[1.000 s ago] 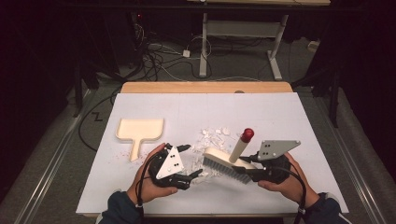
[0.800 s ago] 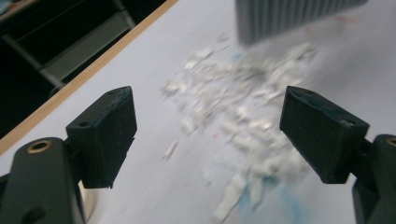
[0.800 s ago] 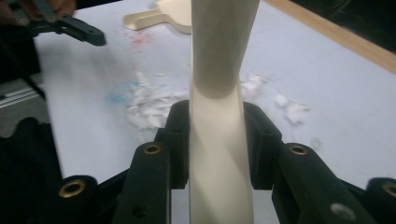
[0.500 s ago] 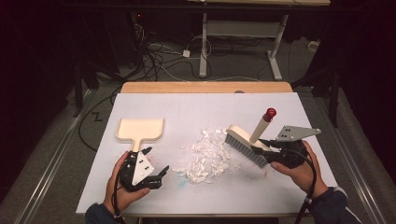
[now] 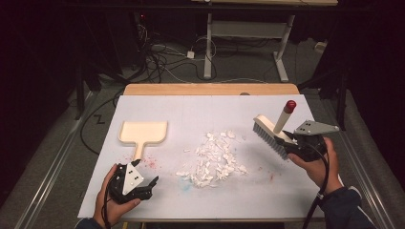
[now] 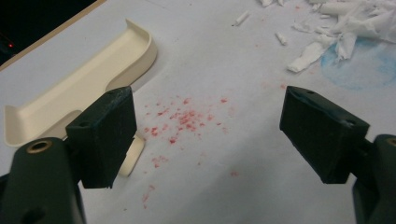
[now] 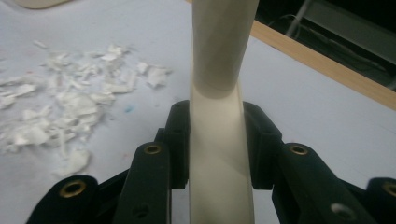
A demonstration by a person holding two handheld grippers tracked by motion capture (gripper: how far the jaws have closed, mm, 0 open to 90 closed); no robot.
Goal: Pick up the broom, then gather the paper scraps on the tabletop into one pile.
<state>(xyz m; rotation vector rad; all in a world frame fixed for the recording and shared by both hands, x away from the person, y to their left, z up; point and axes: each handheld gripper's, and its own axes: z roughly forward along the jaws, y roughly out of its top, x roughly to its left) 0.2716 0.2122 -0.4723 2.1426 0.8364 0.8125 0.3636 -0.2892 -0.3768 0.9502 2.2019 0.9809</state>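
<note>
Scraps (image 5: 212, 157) between dustpan (image 5: 143, 132) and brush (image 5: 273, 133); right tool (image 7: 217, 144) clamped on brush, left tool (image 6: 210, 135) agape, empty.

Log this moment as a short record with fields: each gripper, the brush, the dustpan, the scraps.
left gripper: open, holds nothing, near the dustpan's handle
right gripper: shut on the brush's handle
brush: cream, red-capped handle, to the right of the scraps
dustpan: cream, lies flat on the table's left part
paper scraps: white, loose heap mid-table
table: white top, red specks and a blue smudge
</note>
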